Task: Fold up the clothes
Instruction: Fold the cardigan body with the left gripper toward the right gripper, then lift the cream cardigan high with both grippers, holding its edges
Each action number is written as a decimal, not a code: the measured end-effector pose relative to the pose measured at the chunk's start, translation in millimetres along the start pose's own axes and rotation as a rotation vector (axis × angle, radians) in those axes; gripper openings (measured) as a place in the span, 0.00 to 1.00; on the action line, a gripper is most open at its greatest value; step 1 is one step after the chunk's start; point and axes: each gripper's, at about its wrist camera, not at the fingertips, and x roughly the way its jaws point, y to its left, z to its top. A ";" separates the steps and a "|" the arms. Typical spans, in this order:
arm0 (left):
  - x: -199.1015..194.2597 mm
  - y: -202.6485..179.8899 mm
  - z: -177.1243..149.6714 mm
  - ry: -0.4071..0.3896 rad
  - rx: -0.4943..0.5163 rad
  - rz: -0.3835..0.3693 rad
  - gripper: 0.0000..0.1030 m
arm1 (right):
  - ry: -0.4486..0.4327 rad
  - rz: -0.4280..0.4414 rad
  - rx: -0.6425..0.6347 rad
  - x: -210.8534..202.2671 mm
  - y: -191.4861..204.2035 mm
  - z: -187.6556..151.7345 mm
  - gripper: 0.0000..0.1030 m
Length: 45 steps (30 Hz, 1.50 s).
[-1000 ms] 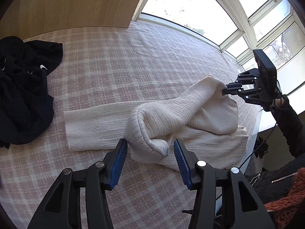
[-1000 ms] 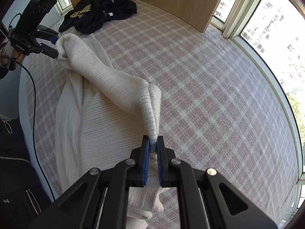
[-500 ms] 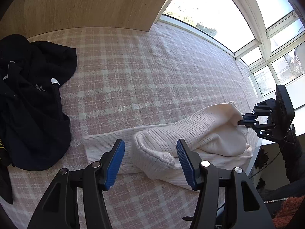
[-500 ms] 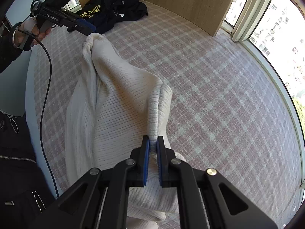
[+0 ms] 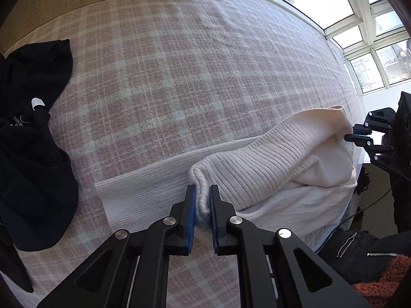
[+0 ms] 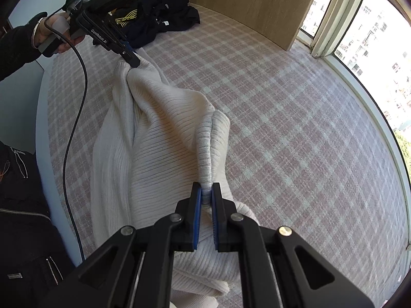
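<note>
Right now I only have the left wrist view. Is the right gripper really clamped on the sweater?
Observer: Yes. The right gripper is shut on a ribbed fold of the cream sweater, with cloth pinched between its jaws.
Operator: Anything trailing off my left gripper?
Observer: A black cable hangs from the left gripper, whose jaws have just been closing on the sweater's far end. The cable runs beside the sweater, not across it.
Operator: That black pile, any colour on it?
Observer: One of the black clothes bears a gold print.
</note>
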 end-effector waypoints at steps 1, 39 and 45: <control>-2.7 -4.6 -6.4 -0.006 0.016 -0.006 0.09 | 0.002 -0.002 0.011 1.5 -3.4 -0.7 0.07; -70.7 -18.9 -100.7 -0.329 -0.004 0.018 0.09 | -0.054 -0.047 0.063 -7.0 -34.0 57.3 0.07; -190.6 -28.2 -64.7 -0.532 0.162 0.101 0.02 | -0.212 -0.259 0.164 -125.1 -21.1 67.7 0.07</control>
